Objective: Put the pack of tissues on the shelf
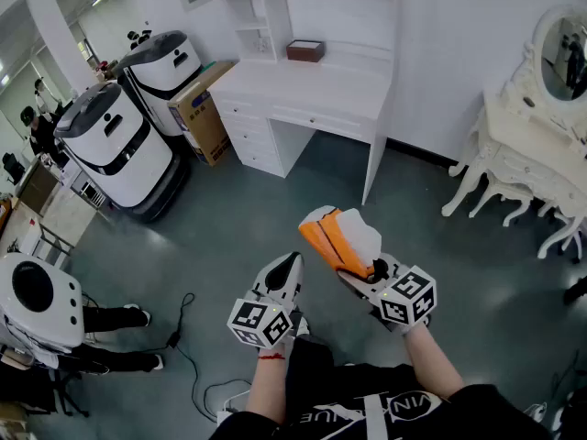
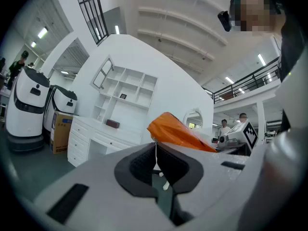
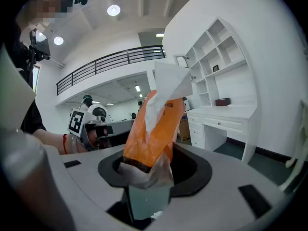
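The pack of tissues is orange with a white tissue sticking out of its top. My right gripper is shut on its lower end and holds it up in the air over the floor; in the right gripper view the pack stands up from between the jaws of that gripper. My left gripper is beside it on the left, its jaws shut with nothing in them; the pack shows just past its tip. The white shelf unit rises over a white desk across the room.
A small brown box sits on the desk. Two white robots and a cardboard box stand left of the desk. A white vanity table with a mirror is at the right. A cable lies on the floor.
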Tool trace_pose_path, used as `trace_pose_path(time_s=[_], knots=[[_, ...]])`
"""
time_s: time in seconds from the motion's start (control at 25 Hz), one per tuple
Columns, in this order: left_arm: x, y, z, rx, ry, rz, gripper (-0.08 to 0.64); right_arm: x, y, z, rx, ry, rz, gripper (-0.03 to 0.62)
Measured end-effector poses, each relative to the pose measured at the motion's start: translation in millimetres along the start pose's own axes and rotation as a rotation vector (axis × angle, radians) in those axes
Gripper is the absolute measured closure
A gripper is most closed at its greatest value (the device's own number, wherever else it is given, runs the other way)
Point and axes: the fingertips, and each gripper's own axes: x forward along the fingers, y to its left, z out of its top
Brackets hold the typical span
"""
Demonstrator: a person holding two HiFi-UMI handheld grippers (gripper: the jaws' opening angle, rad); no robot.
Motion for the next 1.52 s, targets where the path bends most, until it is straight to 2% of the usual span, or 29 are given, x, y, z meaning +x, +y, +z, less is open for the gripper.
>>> trace_pose_path(time_s=[0.32, 0.6, 0.76, 1.08, 1.32, 1.52], knots=[[6.7, 17.5, -5.0, -0.001, 0.019, 0.004, 0.549, 18.2, -9.2, -2.6, 0.007, 0.006, -0.005, 0.413], [20.6, 60.6, -3.0, -0.021, 0.031, 0.022, 0.549, 56.3, -29.1, 5.6, 0.041, 0.004, -0.009, 0.411], [40.7, 100.9, 6.3, -0.024, 0.036, 0.016, 0.549, 94.5, -48.4, 19.6, 0.045, 0.007, -0.021, 0.411], [79.8, 207.1, 53.3, -0.014, 0.030, -0.006, 0.549, 196.3, -81.1, 71.1, 0.065, -0.016, -0.050, 0.410], [91.6, 286.0, 74.2, 0.009, 0.025, -0.003, 0.549, 279.1, -93.4, 102.4, 0.053, -0.039, -0.030, 0.410], [102.7, 337.9, 87.5, -0.007, 0.010, 0.021, 0.549, 321.5, -106.6, 120.4, 0.047, -0.022, -0.025, 0.410]])
